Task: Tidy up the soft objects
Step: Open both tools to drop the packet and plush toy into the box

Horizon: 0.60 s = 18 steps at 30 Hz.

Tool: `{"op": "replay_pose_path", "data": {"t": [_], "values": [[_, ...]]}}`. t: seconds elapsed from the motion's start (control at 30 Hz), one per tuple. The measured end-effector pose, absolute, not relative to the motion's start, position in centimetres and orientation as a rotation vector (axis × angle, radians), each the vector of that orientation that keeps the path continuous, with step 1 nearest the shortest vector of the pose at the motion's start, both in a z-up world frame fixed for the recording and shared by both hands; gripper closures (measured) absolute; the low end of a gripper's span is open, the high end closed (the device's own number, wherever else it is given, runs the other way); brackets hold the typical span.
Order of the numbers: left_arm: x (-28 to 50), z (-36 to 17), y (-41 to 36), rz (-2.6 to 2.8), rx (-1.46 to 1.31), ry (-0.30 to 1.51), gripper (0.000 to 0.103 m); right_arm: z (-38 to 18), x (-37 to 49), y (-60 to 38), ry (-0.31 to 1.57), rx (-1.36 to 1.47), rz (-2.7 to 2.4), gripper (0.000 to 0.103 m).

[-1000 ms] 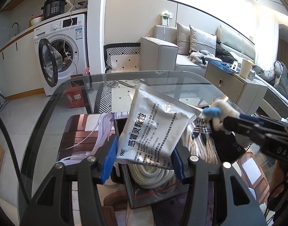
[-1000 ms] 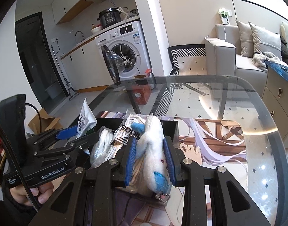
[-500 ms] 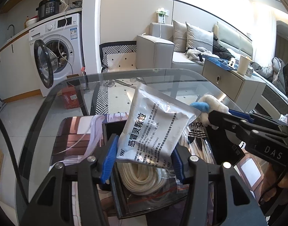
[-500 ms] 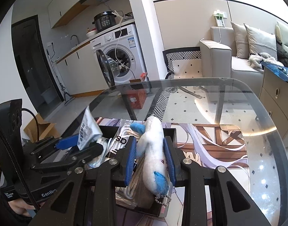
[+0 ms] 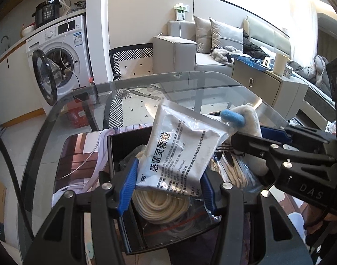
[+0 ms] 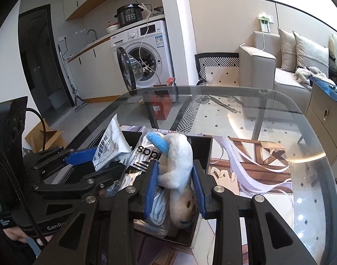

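The black bin [image 5: 111,154] is sitting on the glass table [image 5: 64,110]. Rope coils [image 5: 161,207] are lying in it. The sachet [image 5: 179,152] is hanging above them, the plush toy [image 6: 179,161] to its right.

Bright daylight, blown-out window, fisheye-warped edges.

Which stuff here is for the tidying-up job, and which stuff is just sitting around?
For the job:
- silver packet, held in the left gripper
- white plush toy, held in the right gripper
- black box on the glass table
- bagged rope inside it

Just lying about:
- washing machine, door open
- sofa
- cardboard box on the floor
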<state>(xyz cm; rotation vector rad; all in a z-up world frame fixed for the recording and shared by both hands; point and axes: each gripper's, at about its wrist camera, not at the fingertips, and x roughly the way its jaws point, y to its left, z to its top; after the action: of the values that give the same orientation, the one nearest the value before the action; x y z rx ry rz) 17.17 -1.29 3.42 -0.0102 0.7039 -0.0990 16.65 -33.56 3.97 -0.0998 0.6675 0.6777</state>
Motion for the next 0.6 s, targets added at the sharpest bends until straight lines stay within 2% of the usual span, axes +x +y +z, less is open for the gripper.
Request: {"op": "replay_pose_path", "data": {"t": [0.17,0.23,0.47,0.57,0.6], "values": [[16.9,3.5,-1.1,-0.116,-0.010,0.719,0.051,4.7,16.3,-34.6,0.644,-0.104,0.678,0.069],[16.7,3.4,-1.2,-0.121,-0.001,0.720,0.050,4.8,16.2,-34.9,0.639,-0.107,0.681,0.062],[16.6,3.5,-1.4,-0.133,0.031,0.726,0.046,4.9,15.8,-35.8,0.621,-0.124,0.682,0.052],[16.3,3.6,-1.5,-0.134,0.036,0.721,0.043,5.1,15.5,-36.2,0.602,-0.131,0.688,0.038],[16.1,3.7,-1.5,-0.133,0.040,0.713,0.036,5.2,15.4,-36.4,0.594,-0.131,0.692,0.030]]}}
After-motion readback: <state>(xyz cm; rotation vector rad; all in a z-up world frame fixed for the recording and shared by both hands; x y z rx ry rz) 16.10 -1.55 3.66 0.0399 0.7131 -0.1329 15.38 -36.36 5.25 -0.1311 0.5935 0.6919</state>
